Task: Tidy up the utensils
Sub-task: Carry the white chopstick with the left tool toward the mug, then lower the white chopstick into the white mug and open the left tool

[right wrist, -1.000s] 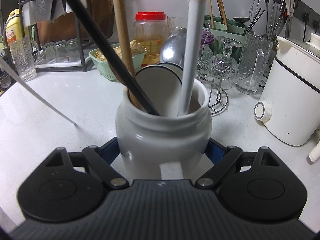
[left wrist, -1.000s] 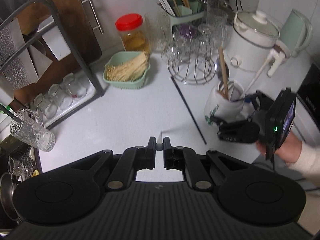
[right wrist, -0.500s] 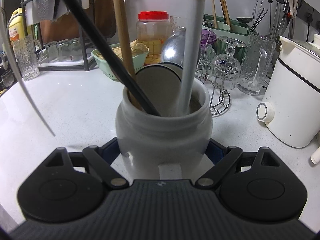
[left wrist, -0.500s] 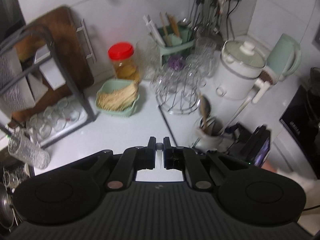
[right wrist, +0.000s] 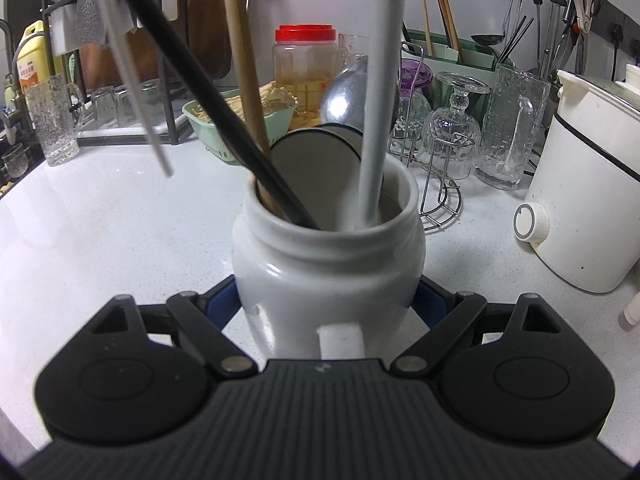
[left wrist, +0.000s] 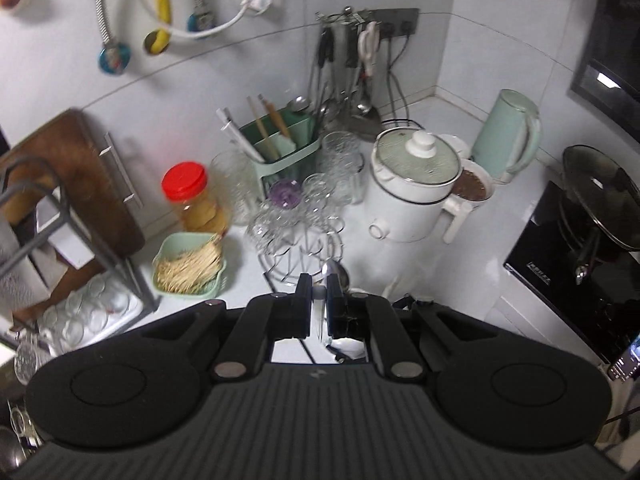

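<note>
My left gripper [left wrist: 319,280] is shut on a thin pale grey chopstick [left wrist: 319,314] and hangs high above the counter. In the right wrist view that chopstick [right wrist: 136,88] is a blurred slanting stick left of the jar, its lower tip off the counter. My right gripper [right wrist: 328,298] is shut on a white ceramic jar [right wrist: 320,256], with blue pads on both its sides. The jar holds a black chopstick [right wrist: 208,108], a wooden stick [right wrist: 244,80], a white handle [right wrist: 380,100] and a metal spoon [right wrist: 344,96]. In the left wrist view my gripper hides most of the jar.
A green basket of thin sticks [left wrist: 188,266], a red-lidded jar [left wrist: 192,196] and a wire rack of glasses [left wrist: 296,224] stand behind. A white cooker [left wrist: 412,188], a green kettle [left wrist: 508,132] and a green utensil caddy [left wrist: 280,144] stand at the back right. A dish rack [left wrist: 60,240] is on the left.
My left gripper has risen well above the counter with the grey chopstick. The chopstick's tip has left the counter and come closer to the jar. The right gripper and jar stayed still.
</note>
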